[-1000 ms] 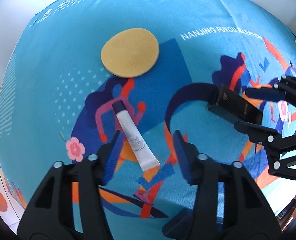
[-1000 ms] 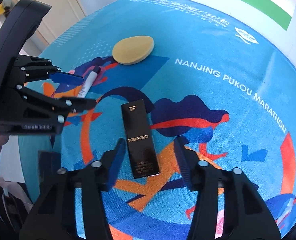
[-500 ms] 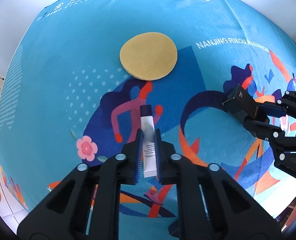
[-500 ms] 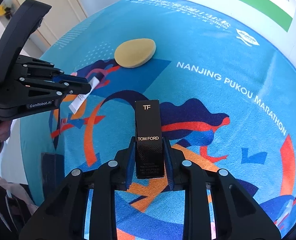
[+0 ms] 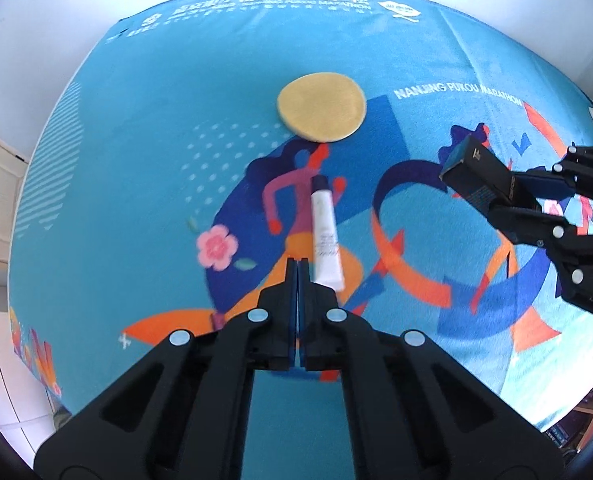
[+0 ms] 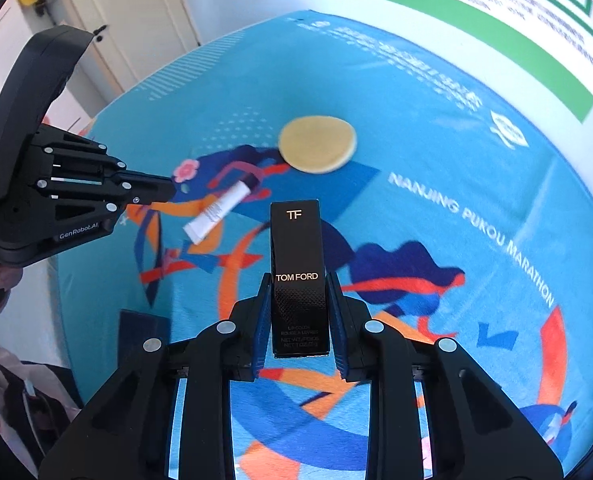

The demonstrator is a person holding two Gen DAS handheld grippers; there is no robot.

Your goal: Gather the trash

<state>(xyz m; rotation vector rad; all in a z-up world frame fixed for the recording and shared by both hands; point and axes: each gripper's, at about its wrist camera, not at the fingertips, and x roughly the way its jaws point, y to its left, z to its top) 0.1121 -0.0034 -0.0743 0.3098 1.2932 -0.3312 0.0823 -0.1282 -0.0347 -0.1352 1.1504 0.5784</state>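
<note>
My left gripper is shut with nothing between its pads. A white tube with a dark cap lies on the teal cloth just right of its tips, and in the right wrist view the tube is clearly apart from the left gripper. My right gripper is shut on a black Tom Ford box and holds it above the cloth. The left wrist view has the box at the right. A round yellow pad lies farther back.
A teal printed cloth covers the table. Behind it is a white wall with a green-edged poster. White cupboard doors stand at the left. A dark blue flat thing sits at the cloth's near edge, and a bag sits below it.
My left jaws shut on the tube, then rose shut without it; the tube stayed on the cloth. My right jaws shut on the black box and lifted it.
</note>
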